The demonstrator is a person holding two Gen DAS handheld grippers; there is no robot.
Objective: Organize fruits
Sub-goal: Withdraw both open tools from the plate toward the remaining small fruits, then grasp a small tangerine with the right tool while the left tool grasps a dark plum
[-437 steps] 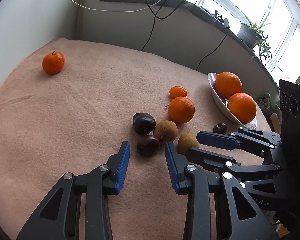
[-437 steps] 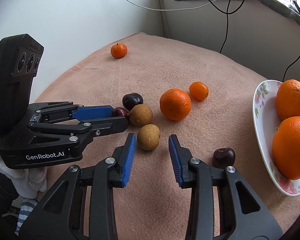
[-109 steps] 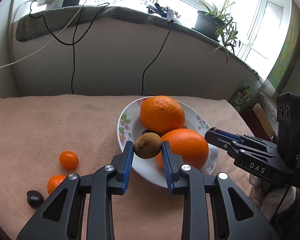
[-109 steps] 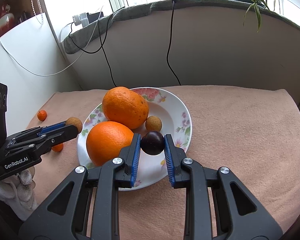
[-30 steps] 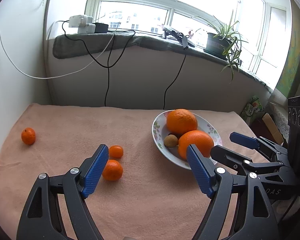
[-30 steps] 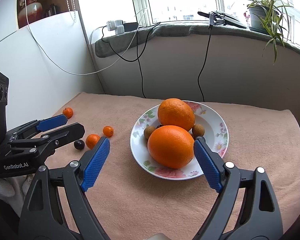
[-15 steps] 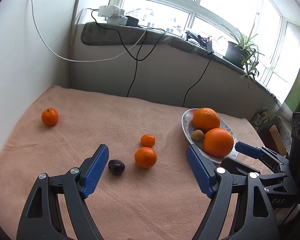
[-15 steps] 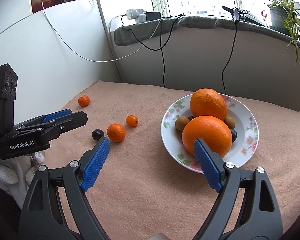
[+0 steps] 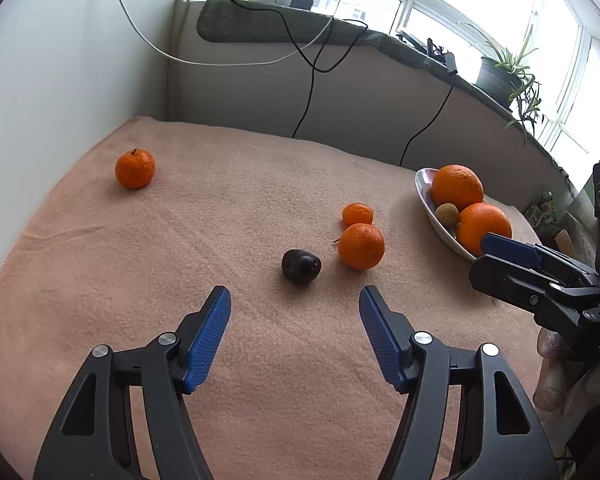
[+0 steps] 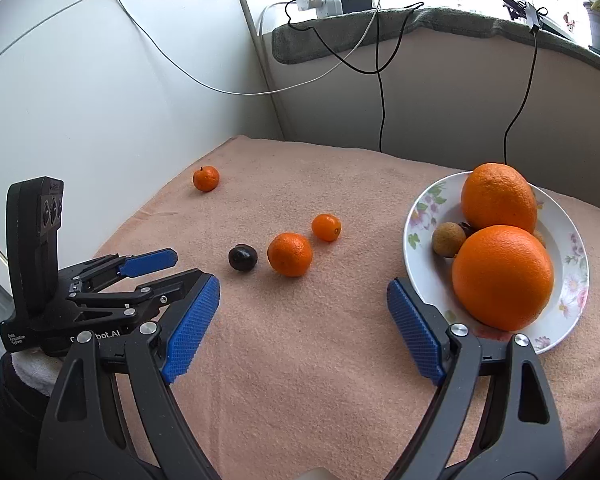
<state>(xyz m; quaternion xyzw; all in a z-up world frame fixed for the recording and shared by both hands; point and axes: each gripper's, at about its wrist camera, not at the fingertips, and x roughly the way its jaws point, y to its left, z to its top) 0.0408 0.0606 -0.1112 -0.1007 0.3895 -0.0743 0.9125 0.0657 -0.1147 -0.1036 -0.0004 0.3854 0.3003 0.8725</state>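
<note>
Peach terry cloth point(image 9: 228, 208) over the table, white walls, cables hanging from the grey-padded sill. Left gripper point(image 9: 296, 334) empty, blue-padded jaws just narrowed, lined up on the dark purple plum point(image 9: 301, 266) just ahead. Right gripper point(image 10: 304, 328) spread wide, empty. White floral plate point(image 10: 420, 208) holds two big oranges. Advice: centre jaws on the plum, descend, pinch gently; avoid the medium tangerine point(image 9: 361, 246) just beside it.

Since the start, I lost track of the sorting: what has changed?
Two brown fruits and two dark plums went from the cloth to the plate. Both grippers, left gripper and right gripper, are empty; the left's jaws just narrowed. One plum and three mandarins stayed put.
</note>
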